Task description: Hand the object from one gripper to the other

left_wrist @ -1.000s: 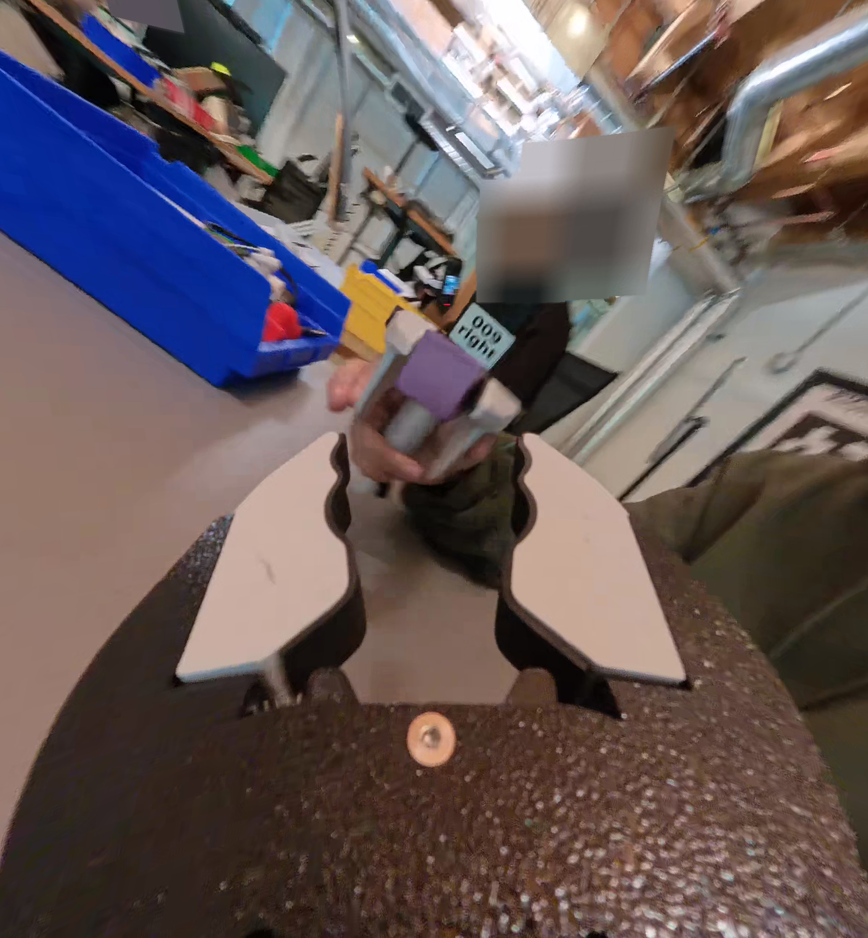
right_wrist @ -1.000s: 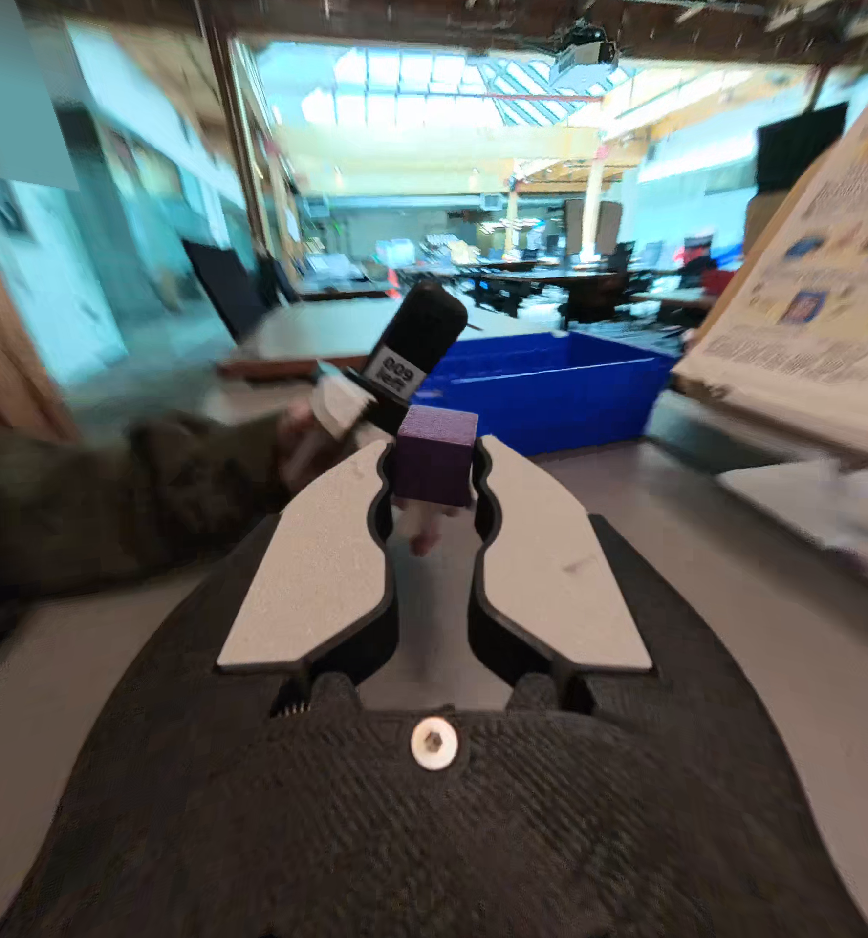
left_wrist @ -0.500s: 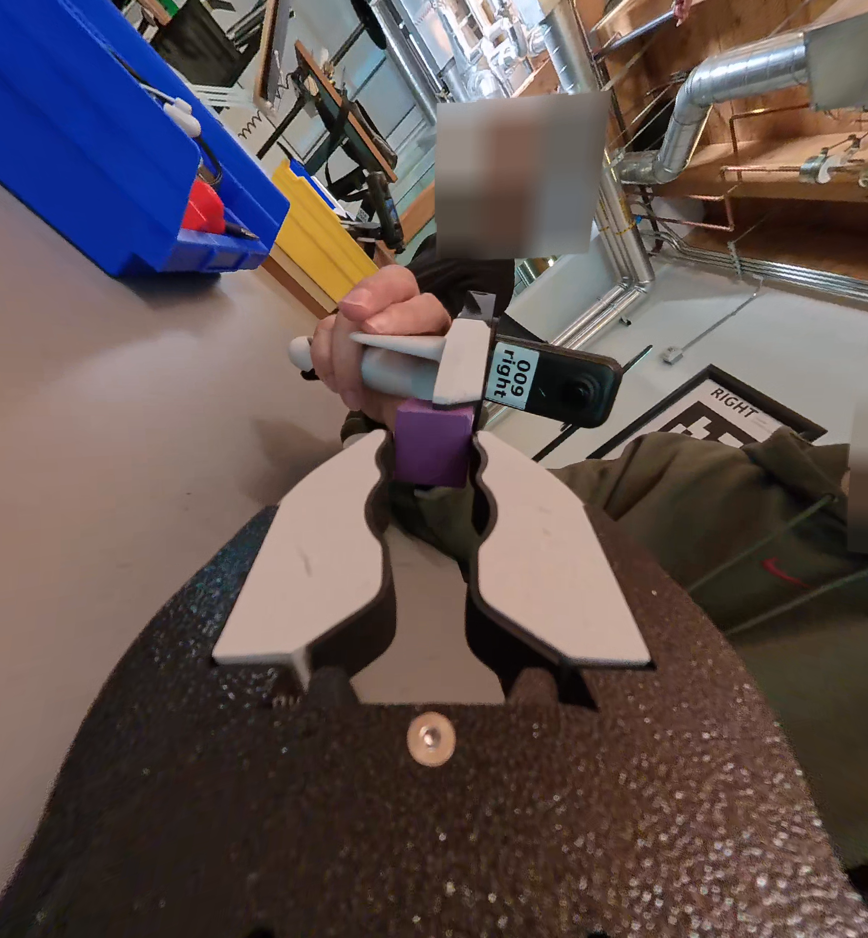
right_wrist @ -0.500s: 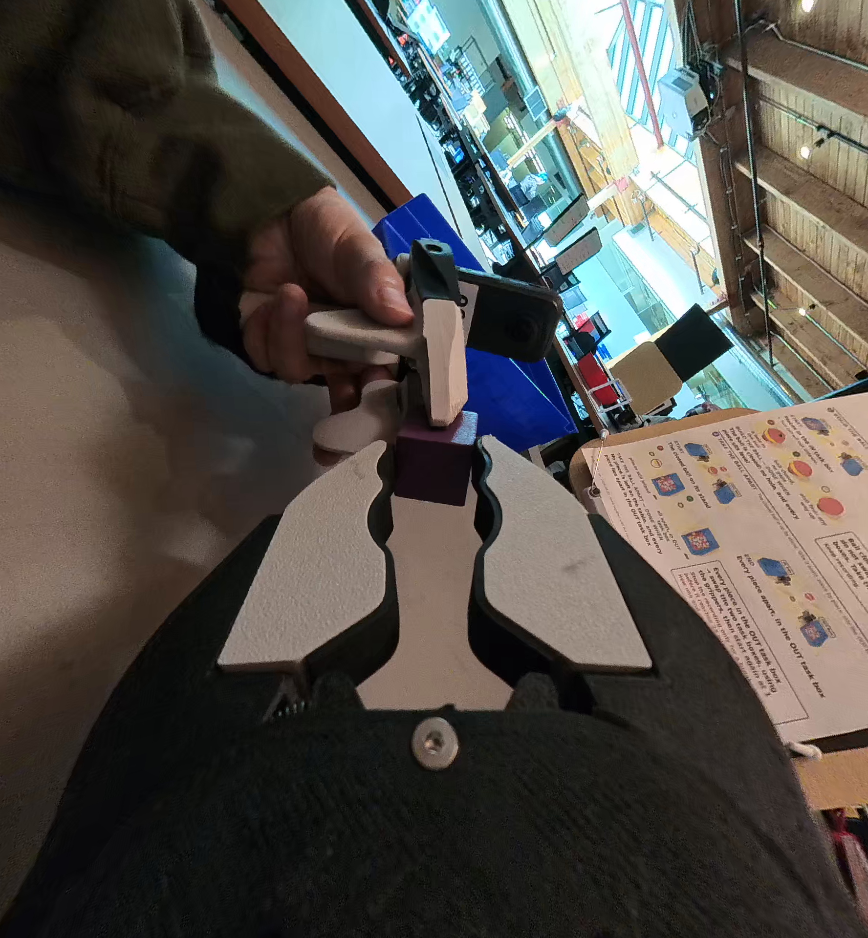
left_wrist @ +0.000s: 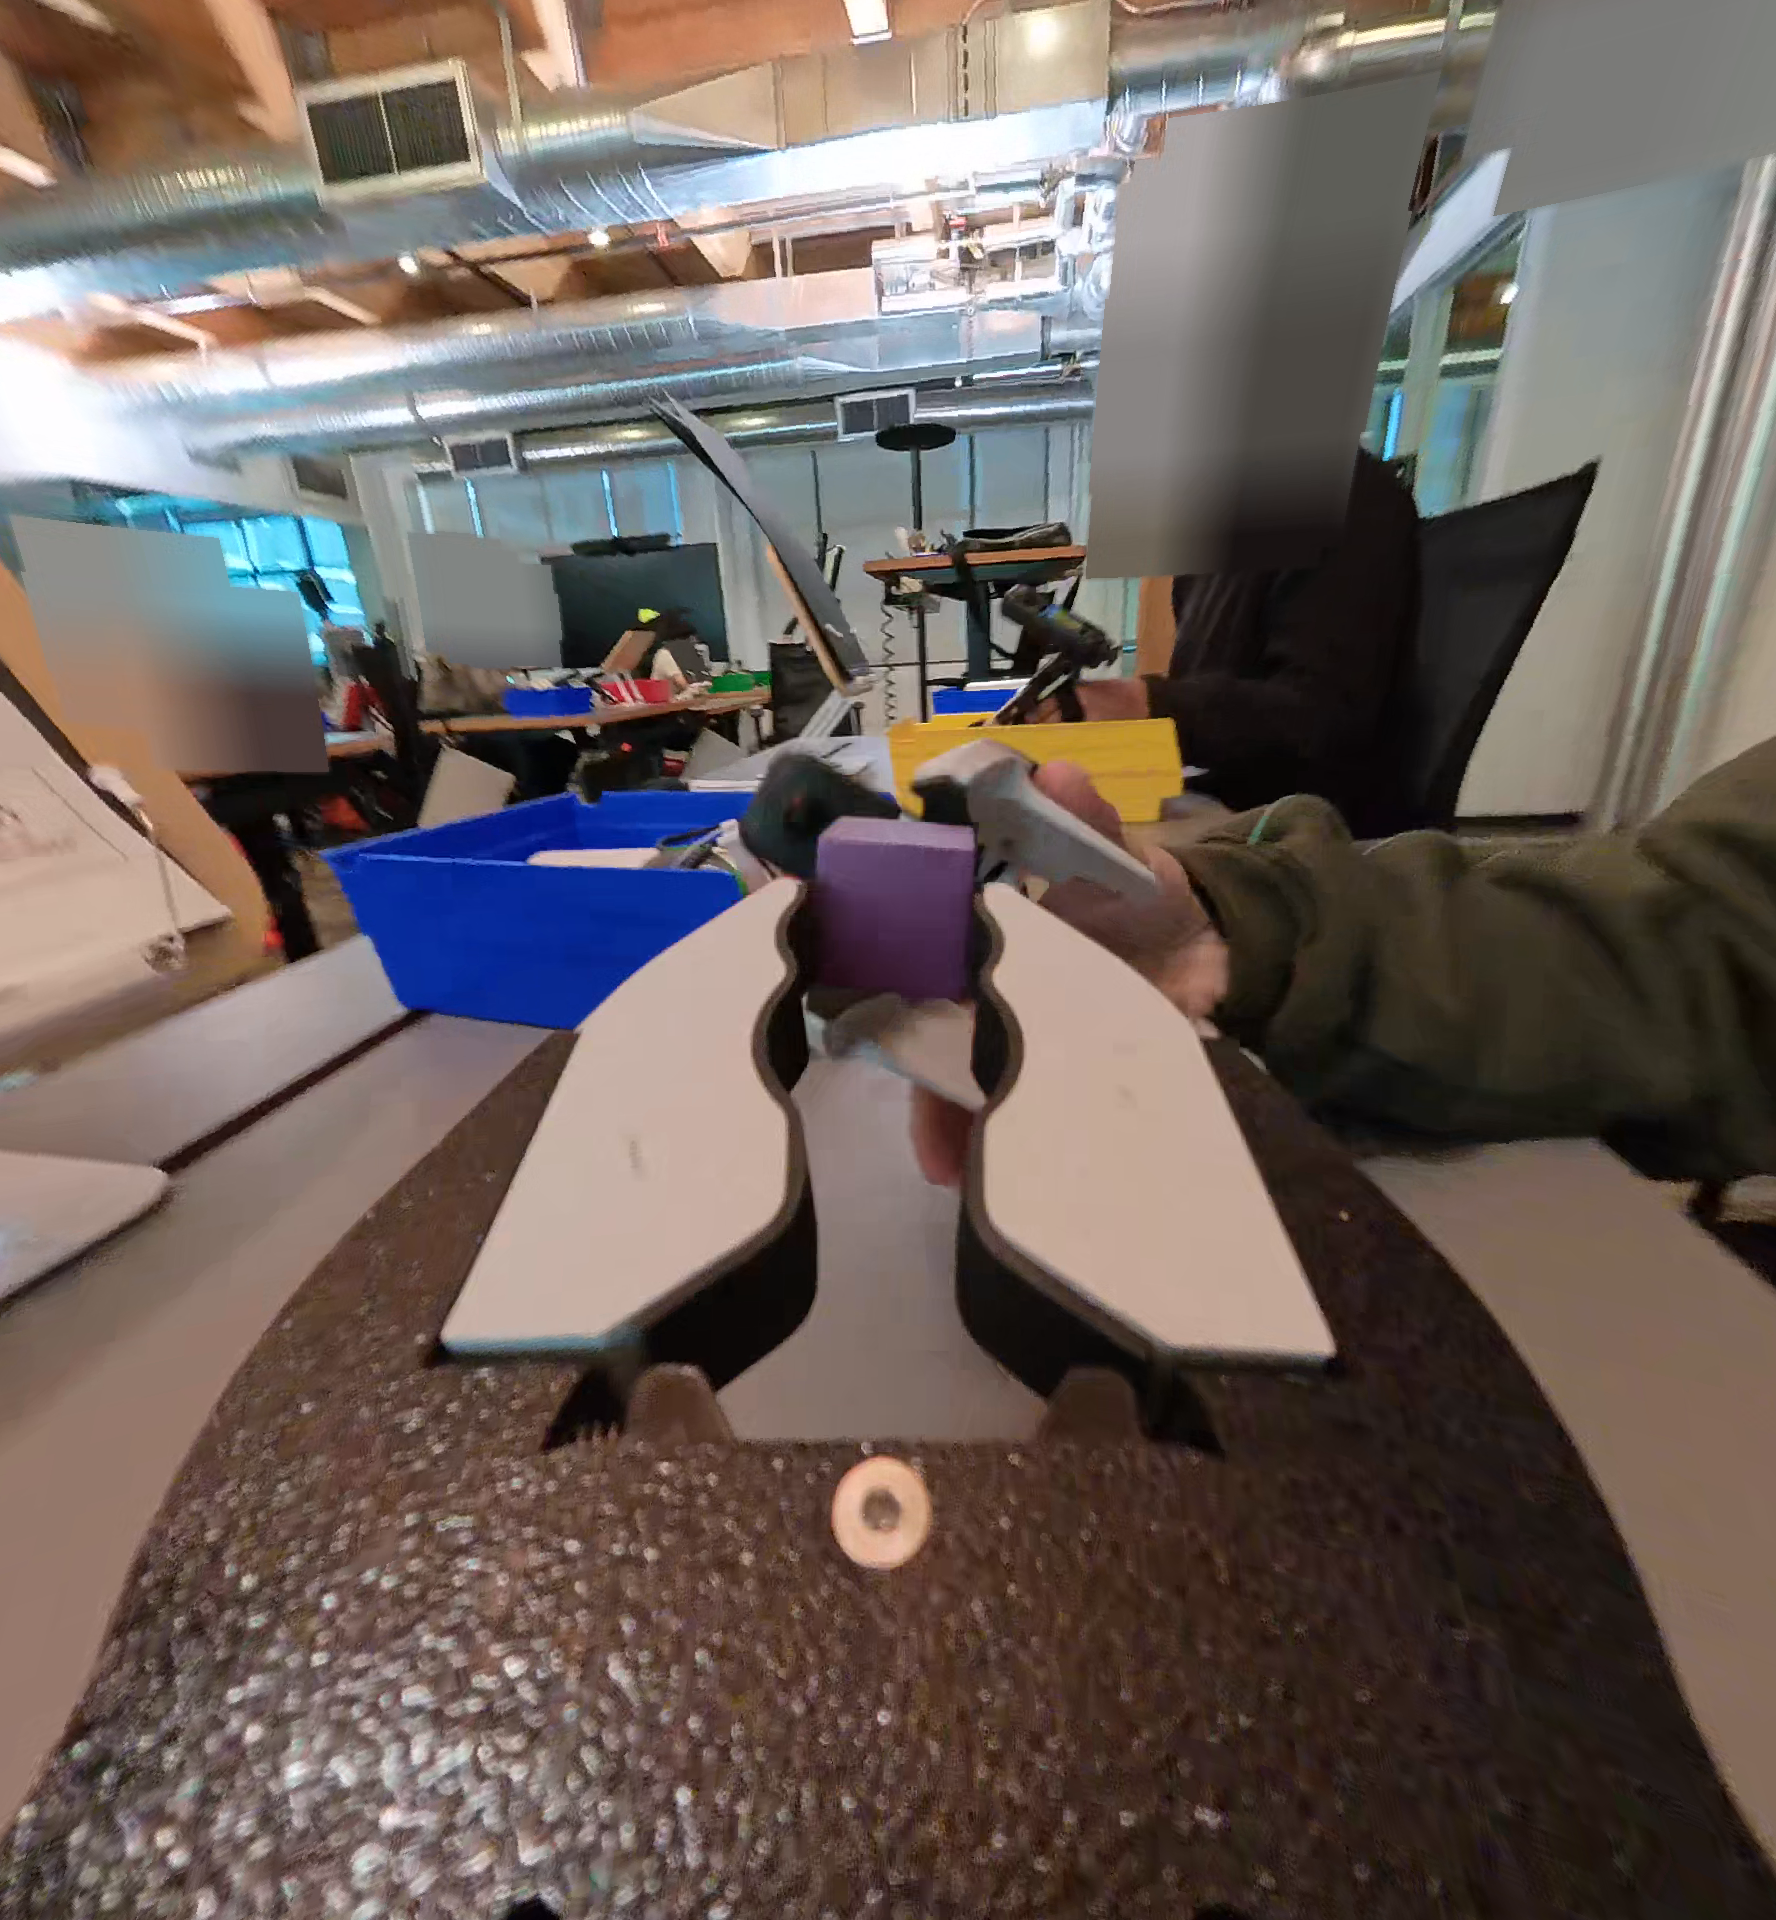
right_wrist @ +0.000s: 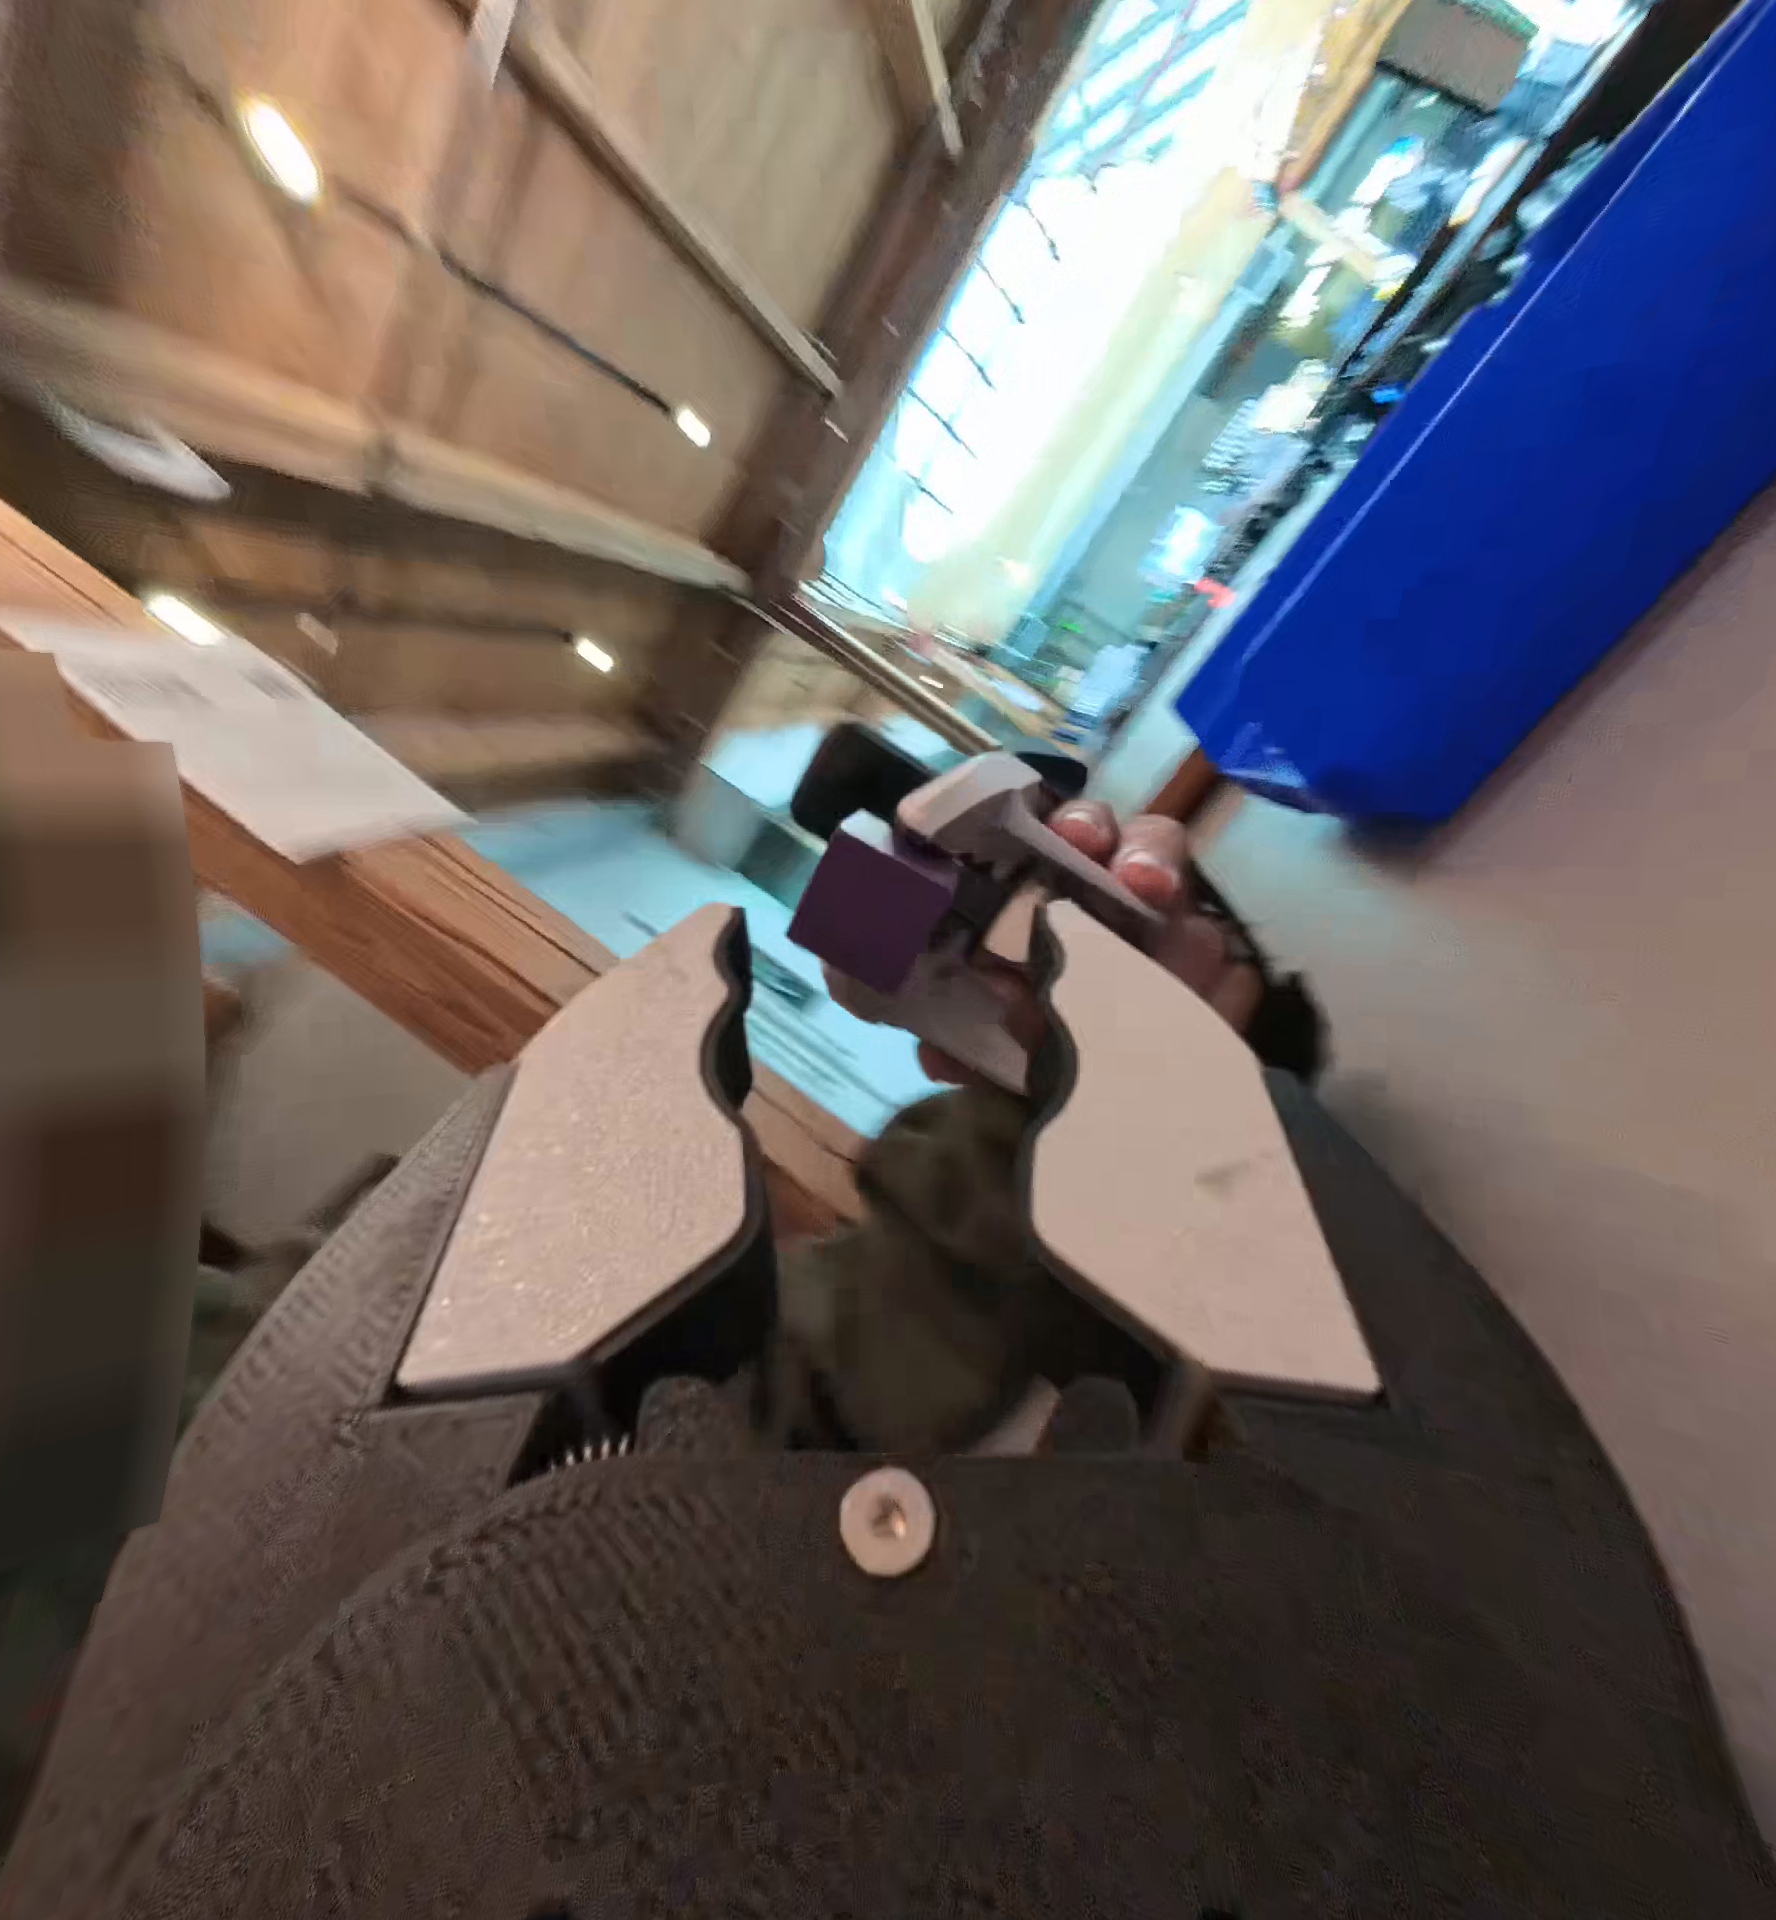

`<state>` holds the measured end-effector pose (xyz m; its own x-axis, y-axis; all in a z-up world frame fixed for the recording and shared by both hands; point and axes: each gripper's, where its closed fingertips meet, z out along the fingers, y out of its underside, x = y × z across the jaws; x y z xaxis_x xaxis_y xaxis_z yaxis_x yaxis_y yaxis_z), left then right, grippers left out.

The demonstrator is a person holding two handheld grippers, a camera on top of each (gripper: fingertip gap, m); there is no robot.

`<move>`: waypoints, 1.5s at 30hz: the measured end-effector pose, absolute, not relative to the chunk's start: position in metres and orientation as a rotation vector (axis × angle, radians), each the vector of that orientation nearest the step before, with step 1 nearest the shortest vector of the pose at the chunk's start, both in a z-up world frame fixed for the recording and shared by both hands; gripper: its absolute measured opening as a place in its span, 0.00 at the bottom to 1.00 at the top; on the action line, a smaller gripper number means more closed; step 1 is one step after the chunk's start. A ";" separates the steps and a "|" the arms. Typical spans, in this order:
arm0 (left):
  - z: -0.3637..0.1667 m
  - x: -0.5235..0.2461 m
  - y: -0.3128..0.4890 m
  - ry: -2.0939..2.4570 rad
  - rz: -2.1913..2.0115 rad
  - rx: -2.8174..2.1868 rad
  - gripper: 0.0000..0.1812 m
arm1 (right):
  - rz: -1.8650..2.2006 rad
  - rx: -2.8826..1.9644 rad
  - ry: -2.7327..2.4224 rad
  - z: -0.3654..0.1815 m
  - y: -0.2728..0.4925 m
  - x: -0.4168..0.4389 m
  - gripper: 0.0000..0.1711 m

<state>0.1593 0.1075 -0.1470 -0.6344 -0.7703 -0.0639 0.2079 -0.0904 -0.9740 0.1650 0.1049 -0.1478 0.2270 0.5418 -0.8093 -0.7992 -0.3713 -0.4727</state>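
A purple cube sits between the tips of my left gripper, which is shut on it above the grey table. In the left wrist view the right gripper's grey fingers show just behind the cube, spread apart and held by a hand in an olive sleeve. In the right wrist view my right gripper is open and empty. The cube shows a little beyond its tips, clamped in the left gripper's fingers.
A blue bin stands on the table behind the cube and also shows in the right wrist view. A yellow bin stands farther back. A printed sheet on a cardboard stand leans at the left.
One second ago the right gripper held the cube and the left was open. Half a second ago both clamped it. Now the right has opened and drawn back; the left holds the cube.
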 end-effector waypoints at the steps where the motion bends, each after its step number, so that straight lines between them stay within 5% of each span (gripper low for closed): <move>1: -0.148 0.161 0.107 1.490 -1.758 -0.609 0.15 | 1.537 -1.271 0.318 -0.148 0.105 0.166 0.27; 14: -0.170 0.172 0.099 1.597 -1.626 -0.690 0.18 | 1.412 -1.373 0.178 -0.157 0.108 0.154 0.17; 19: -0.171 0.172 0.103 1.566 -2.079 -1.129 0.35 | 0.742 -1.444 -0.159 -0.149 0.103 0.169 0.17; 28: -0.181 0.154 0.080 1.663 -2.602 -1.465 0.25 | -0.294 -1.432 -0.902 -0.178 0.099 0.153 0.17; 33: -0.183 0.149 0.074 1.746 -2.565 -1.377 0.18 | -0.296 -1.419 -0.933 -0.183 0.104 0.141 0.17; 39: -0.188 0.160 0.083 1.695 -2.434 -1.314 0.17 | -0.205 -1.488 -0.790 -0.185 0.106 0.150 0.31; 45: -0.161 0.163 0.121 1.489 -1.917 -0.848 0.16 | 0.721 -1.573 -0.156 -0.163 0.107 0.159 0.55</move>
<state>0.1635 0.1205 -0.1611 -0.6415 -0.7542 0.1403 0.0505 -0.2240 -0.9733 0.1591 0.1066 -0.1631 0.7897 0.5042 -0.3496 -0.3144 -0.1568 -0.9363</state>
